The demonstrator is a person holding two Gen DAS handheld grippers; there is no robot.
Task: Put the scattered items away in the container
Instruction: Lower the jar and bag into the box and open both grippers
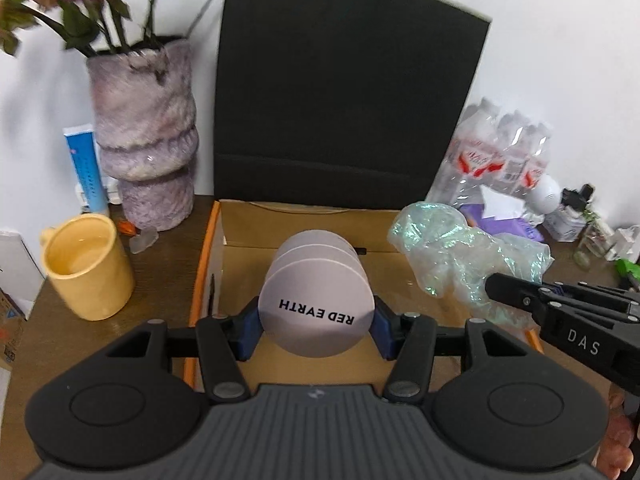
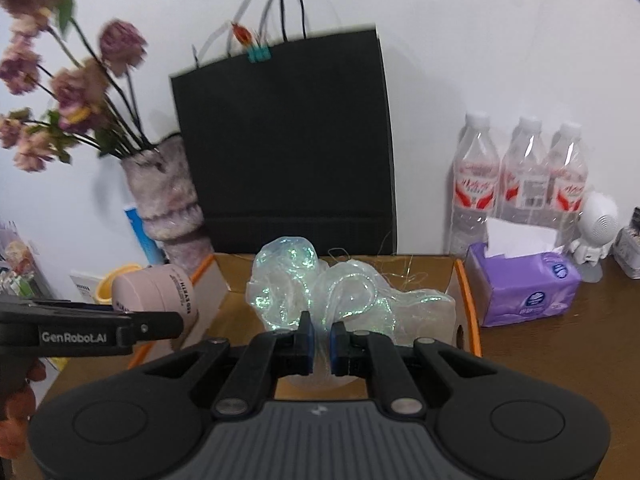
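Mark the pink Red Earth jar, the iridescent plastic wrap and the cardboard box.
round pink Red Earth jar (image 1: pixel 316 316): left wrist view, on its flat lettered face.
crumpled iridescent plastic wrap (image 2: pixel 288 280): right wrist view, on its left bulge.
open brown cardboard box (image 1: pixel 304 206): left wrist view, on its back wall.

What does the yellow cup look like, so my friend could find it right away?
Find the big black paper bag against the wall, then the fuzzy purple vase of dried flowers to its left. In front of that vase stands the yellow mug, beside the cardboard box: the only yellow thing there, with a handle.
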